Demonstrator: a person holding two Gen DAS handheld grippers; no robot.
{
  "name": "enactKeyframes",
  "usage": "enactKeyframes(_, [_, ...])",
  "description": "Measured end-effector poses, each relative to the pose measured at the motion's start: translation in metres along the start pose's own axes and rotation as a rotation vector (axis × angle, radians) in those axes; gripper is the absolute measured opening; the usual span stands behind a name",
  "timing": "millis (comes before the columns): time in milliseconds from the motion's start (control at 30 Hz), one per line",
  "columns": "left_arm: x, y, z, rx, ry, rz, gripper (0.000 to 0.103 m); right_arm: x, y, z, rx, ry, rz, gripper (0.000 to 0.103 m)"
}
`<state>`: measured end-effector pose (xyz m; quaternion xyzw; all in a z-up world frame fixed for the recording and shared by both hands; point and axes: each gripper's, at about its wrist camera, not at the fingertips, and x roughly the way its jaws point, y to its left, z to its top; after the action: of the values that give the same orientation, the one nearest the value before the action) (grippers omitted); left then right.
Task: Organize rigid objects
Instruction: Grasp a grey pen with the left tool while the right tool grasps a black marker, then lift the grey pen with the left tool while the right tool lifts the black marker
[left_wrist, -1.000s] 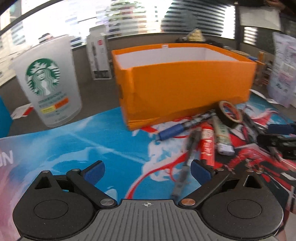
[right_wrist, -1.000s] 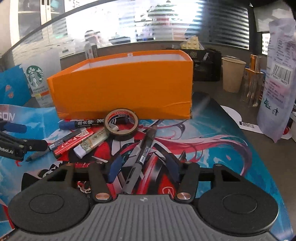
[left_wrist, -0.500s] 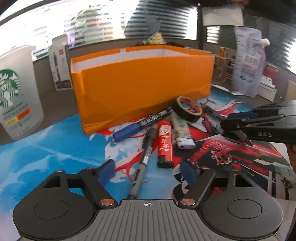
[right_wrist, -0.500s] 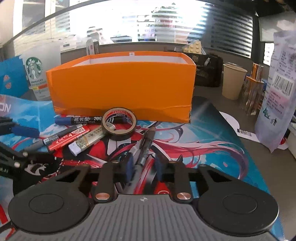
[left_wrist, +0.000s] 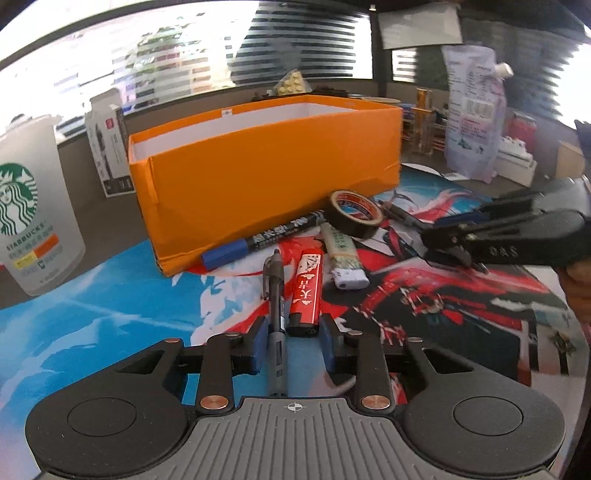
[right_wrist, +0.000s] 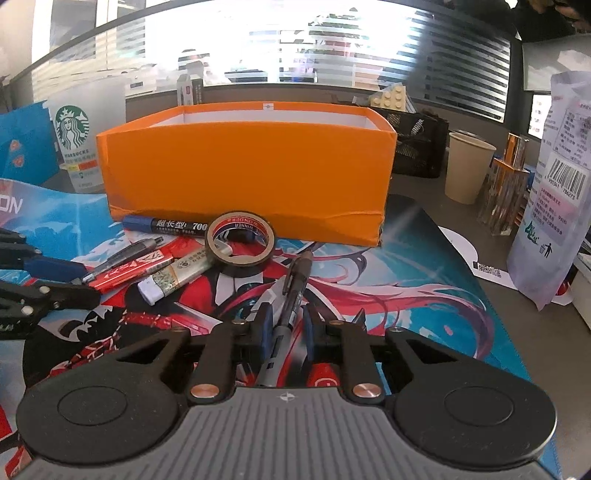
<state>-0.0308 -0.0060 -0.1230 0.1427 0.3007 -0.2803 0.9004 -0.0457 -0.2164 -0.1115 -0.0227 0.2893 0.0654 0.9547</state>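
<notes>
Printed desk mat (left_wrist: 110, 295) carries an orange box (left_wrist: 266, 177), interior contents not visible. Left gripper (left_wrist: 293, 345) points downward, jaws closing around a grey pen (left_wrist: 276, 295) and red lighter (left_wrist: 306, 291), pads not yet touching. Right gripper (right_wrist: 287, 328) is clamped on a black pen (right_wrist: 293, 291) lying on the mat.

Left gripper (left_wrist: 291, 345) jaws closing around pen (left_wrist: 276, 306)

Glossy tape roll (right_wrist: 240, 243) — matt orange box (right_wrist: 247, 173)
</notes>
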Motion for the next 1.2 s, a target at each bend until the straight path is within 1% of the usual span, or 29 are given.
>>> enactKeyframes(100, [-0.007, -0.004, -0.005, 0.013, -0.004, 0.007, 0.028, 0.000, 0.000, 0.000, 0.000, 0.000, -0.001, 0.017])
enactKeyframes(233, [-0.013, 0.000, -0.009, -0.004, 0.004, -0.018, 0.029, -0.001, 0.001, -0.001, -0.005, 0.000, -0.002, 0.018])
enactKeyframes(400, [-0.016, 0.002, -0.011, -0.017, 0.012, -0.027, 0.031, -0.001, 0.001, -0.001, -0.004, 0.000, -0.002, 0.018])
enactKeyframes(433, [-0.016, 0.003, -0.012, -0.020, 0.015, -0.034, 0.034, -0.001, 0.001, -0.001, -0.003, 0.000, -0.002, 0.018])
enactKeyframes(467, [-0.017, 0.004, -0.012, -0.023, 0.018, -0.038, 0.045, -0.001, 0.001, -0.001, -0.003, 0.000, -0.002, 0.018])
enactKeyframes(500, [-0.018, 0.004, -0.013, -0.024, 0.021, -0.035, 0.051, -0.002, 0.001, -0.001, -0.001, 0.000, -0.001, 0.018])
enactKeyframes(533, [-0.019, 0.004, -0.014, -0.021, 0.020, -0.032, 0.063, -0.002, 0.002, -0.001, 0.001, 0.000, -0.001, 0.018])
enactKeyframes(567, [-0.021, 0.004, -0.015, -0.016, 0.014, -0.033, 0.066, -0.002, 0.001, -0.001, 0.002, 0.000, 0.000, 0.018])
enactKeyframes(600, [-0.023, 0.004, -0.016, -0.014, 0.008, -0.036, 0.066, -0.002, 0.002, -0.001, 0.001, 0.000, 0.000, 0.018])
enactKeyframes(667, [-0.024, 0.003, -0.016, -0.008, 0.010, -0.042, 0.071, -0.002, 0.002, -0.001, 0.001, 0.000, 0.000, 0.018])
enactKeyframes(733, [-0.023, 0.002, -0.017, 0.001, 0.023, -0.039, 0.071, -0.002, 0.001, -0.001, 0.002, 0.000, 0.000, 0.018])
enactKeyframes(833, [-0.025, 0.002, -0.019, 0.015, 0.031, -0.048, 0.067, -0.002, 0.001, -0.001, 0.003, 0.000, 0.002, 0.019])
enactKeyframes(900, [-0.027, 0.004, -0.020, 0.022, 0.031, -0.051, 0.061, -0.002, 0.001, -0.001, 0.003, 0.001, 0.001, 0.019])
enactKeyframes(933, [-0.027, 0.006, -0.021, 0.021, 0.029, -0.052, 0.053, -0.002, 0.002, -0.001, 0.002, 0.001, 0.001, 0.019])
enactKeyframes(967, [-0.028, 0.009, -0.022, 0.013, 0.028, -0.057, 0.040, -0.002, 0.002, -0.001, 0.003, 0.001, 0.001, 0.019])
enactKeyframes(1000, [-0.028, 0.012, -0.022, 0.005, 0.026, -0.063, 0.033, -0.002, 0.002, -0.001, 0.003, 0.001, 0.001, 0.019])
enactKeyframes(1033, [-0.028, 0.016, -0.022, -0.004, 0.022, -0.068, 0.020, -0.002, 0.002, -0.001, 0.003, 0.001, 0.001, 0.019])
enactKeyframes(1067, [-0.027, 0.019, -0.023, -0.007, 0.017, -0.062, 0.014, -0.002, 0.001, -0.001, 0.003, 0.001, 0.001, 0.019])
enactKeyframes(1133, [-0.026, 0.022, -0.023, -0.015, 0.009, -0.058, 0.009, -0.002, 0.002, -0.001, 0.001, 0.001, 0.001, 0.019])
enactKeyframes(1200, [-0.023, 0.021, -0.020, -0.019, 0.010, -0.039, 0.009, -0.002, 0.002, 0.000, -0.003, 0.001, -0.002, 0.019])
